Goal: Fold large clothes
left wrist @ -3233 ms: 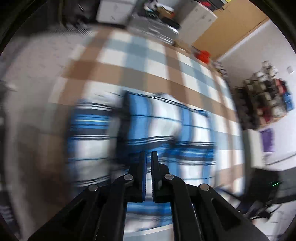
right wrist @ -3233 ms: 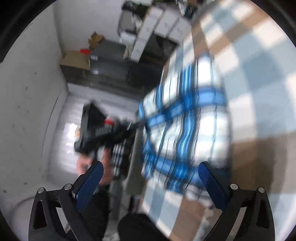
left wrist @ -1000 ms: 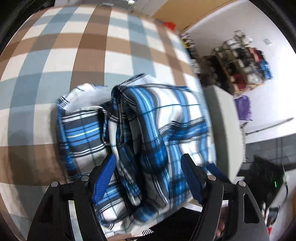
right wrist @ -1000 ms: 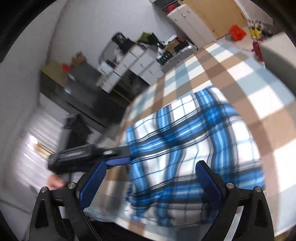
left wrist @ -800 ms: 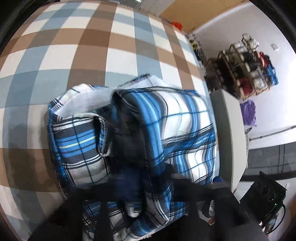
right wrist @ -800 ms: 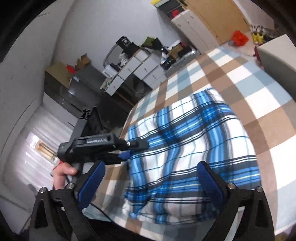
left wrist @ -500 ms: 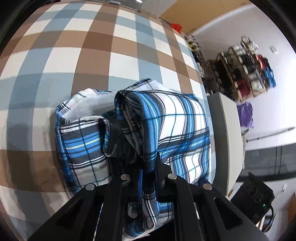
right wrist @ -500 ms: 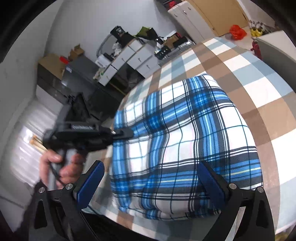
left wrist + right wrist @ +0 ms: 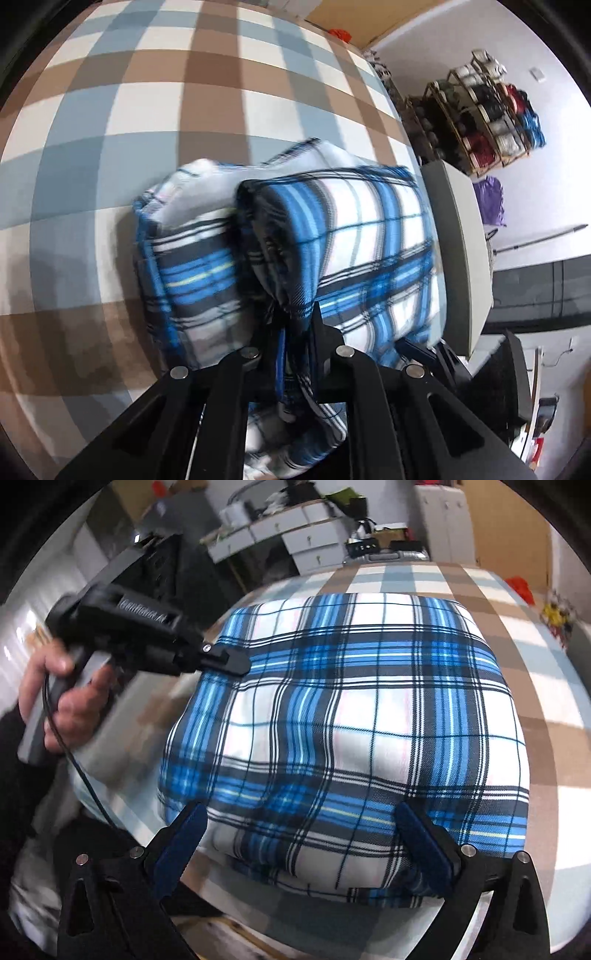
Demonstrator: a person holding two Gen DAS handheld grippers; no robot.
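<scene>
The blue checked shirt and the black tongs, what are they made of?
The shirt looks like soft woven cloth, matte: it folds and puffs. The left tongs, pinching its fold, look like hard black plastic, faintly shiny, with metal screws, though I can't be sure.

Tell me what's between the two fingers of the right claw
In the right wrist view, the near edge of the folded plaid shirt lies between the open right claw fingers, which don't press it.

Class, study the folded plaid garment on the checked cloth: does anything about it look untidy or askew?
Yes. In the left wrist view the plaid garment is bunched into two uneven humps, its pale inner side exposed at the far left corner.
</scene>
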